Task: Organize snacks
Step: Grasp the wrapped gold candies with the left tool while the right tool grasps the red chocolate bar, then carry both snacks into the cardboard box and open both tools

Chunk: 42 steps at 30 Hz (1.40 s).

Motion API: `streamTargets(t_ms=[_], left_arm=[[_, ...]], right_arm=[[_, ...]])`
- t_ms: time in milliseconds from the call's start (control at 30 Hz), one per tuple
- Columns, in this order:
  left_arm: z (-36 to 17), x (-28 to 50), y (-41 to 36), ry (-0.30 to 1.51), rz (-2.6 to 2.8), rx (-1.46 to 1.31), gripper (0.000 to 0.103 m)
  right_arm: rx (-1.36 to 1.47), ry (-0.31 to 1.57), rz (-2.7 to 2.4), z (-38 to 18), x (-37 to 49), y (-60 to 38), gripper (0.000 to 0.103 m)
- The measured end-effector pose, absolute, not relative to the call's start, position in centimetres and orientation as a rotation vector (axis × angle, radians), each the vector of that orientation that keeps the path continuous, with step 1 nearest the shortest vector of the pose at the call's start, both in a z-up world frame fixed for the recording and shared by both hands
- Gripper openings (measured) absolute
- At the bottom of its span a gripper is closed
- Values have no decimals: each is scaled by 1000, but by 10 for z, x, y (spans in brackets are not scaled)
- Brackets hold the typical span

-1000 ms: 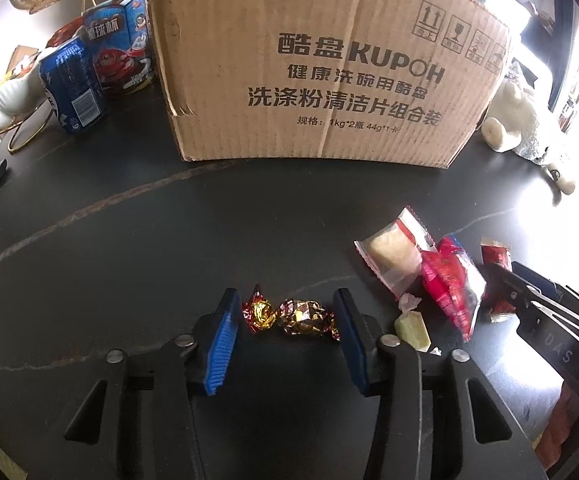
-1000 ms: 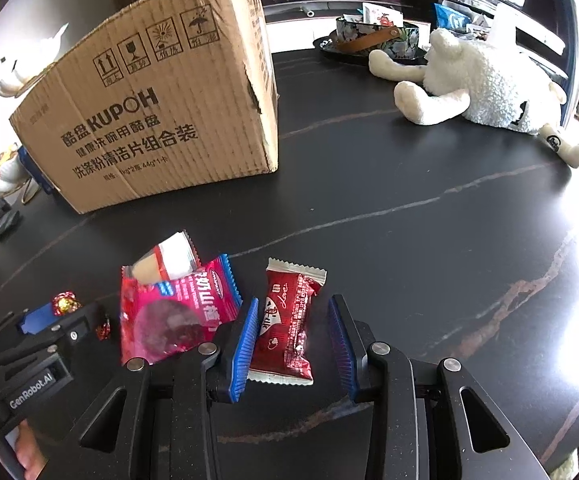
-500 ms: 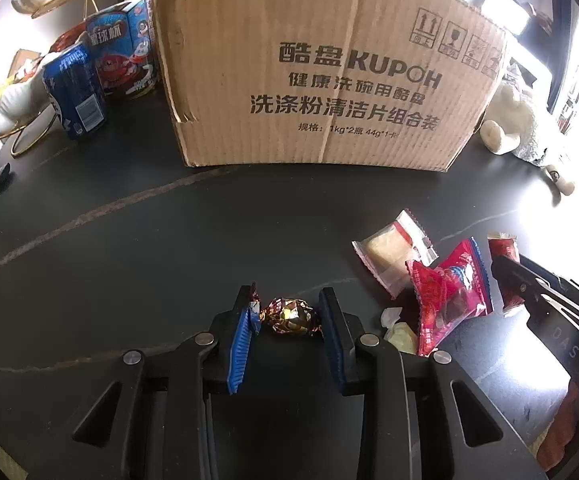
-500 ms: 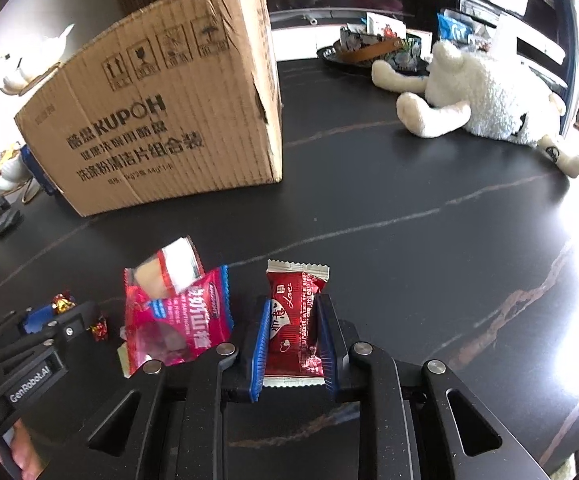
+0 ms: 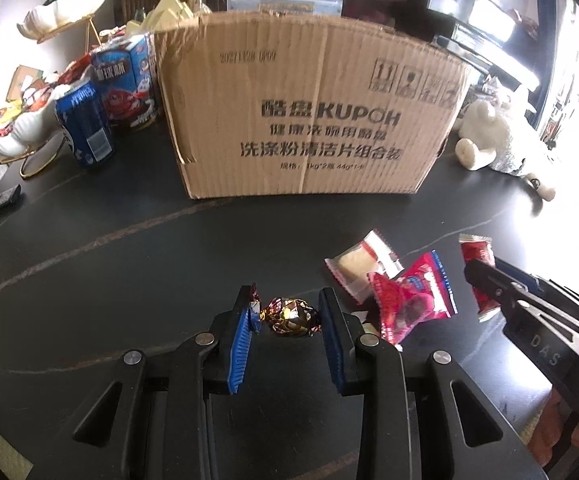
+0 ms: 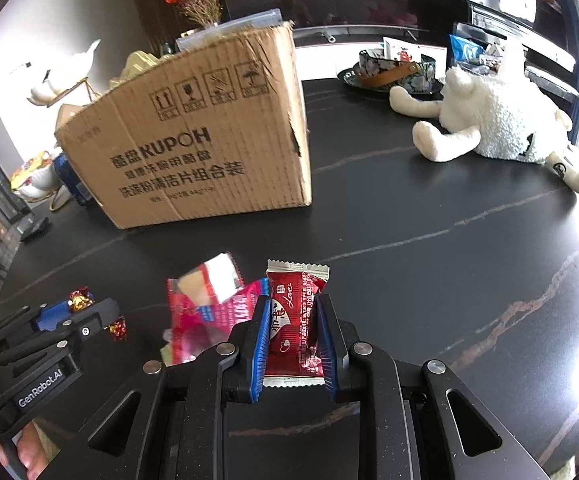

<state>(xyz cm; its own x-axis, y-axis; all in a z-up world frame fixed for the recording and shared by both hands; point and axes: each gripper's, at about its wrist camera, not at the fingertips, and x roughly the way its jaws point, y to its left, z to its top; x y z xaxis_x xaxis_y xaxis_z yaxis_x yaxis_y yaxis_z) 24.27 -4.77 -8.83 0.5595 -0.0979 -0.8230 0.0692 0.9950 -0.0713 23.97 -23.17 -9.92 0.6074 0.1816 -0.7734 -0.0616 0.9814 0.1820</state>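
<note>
My left gripper is shut on a gold foil candy and holds it just above the black table. My right gripper is shut on a red snack packet and lifts it off the table. A pink snack bag and a clear packet with a pale cake lie on the table between the two grippers. A brown cardboard box stands open-topped behind them. The left gripper also shows in the right wrist view, with the candy in it.
A blue can and a blue snack carton stand left of the box, beside white dishes on gold stands. A white plush toy lies at the right, a patterned bowl behind it.
Both grippers closed from open onto their items, the left on the foil candy and the right on the red packet. Both have since risen a little, the box now seen lower in view.
</note>
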Motion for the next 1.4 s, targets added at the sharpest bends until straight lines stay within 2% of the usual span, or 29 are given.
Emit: streamTargets(t_ms=[667,1400], left_arm=[[-39,221,-42,865,-121,-34,32],[37,228,-30,728,-164,-10,32]], right_arm=[[176,841,251,-60,224,-212,24],[163,712,282,23,234,-195,24]])
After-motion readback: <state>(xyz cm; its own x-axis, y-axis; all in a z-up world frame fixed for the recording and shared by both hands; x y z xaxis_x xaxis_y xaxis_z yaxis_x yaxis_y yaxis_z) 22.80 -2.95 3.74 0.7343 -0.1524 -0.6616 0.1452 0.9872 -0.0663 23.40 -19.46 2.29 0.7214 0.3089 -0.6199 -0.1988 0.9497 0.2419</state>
